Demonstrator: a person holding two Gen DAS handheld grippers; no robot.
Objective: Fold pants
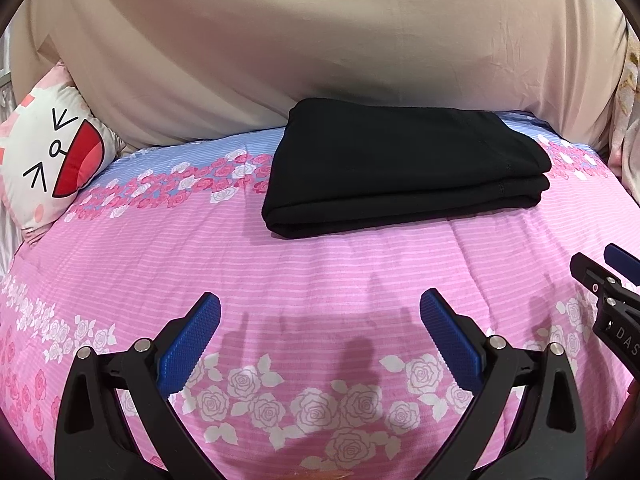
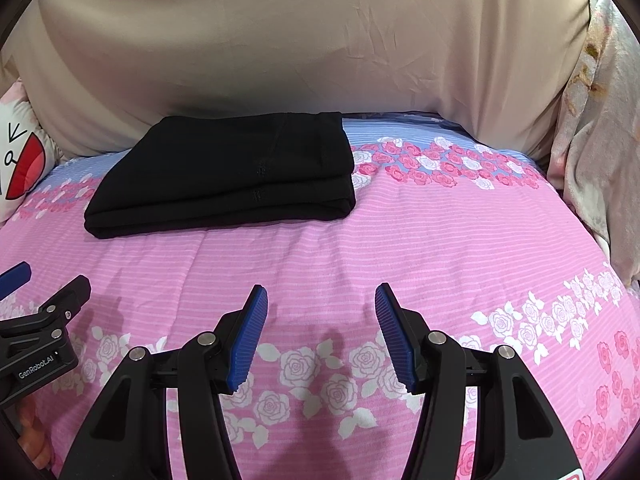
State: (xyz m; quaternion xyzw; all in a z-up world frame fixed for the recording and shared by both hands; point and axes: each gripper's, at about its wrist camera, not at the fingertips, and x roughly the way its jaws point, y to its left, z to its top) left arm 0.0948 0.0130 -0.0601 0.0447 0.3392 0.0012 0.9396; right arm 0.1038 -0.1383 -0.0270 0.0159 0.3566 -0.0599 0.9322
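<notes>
Both grippers hung released over the bed, the folded pants lying ahead of them.

The left gripper and right gripper had their ribbed blue jaws spread with nothing between. Well beyond them the black pants lay as a flat, layered rectangle on the pink rose-print quilt, against a beige cushion. A cartoon-face pillow sat at the left.
</notes>
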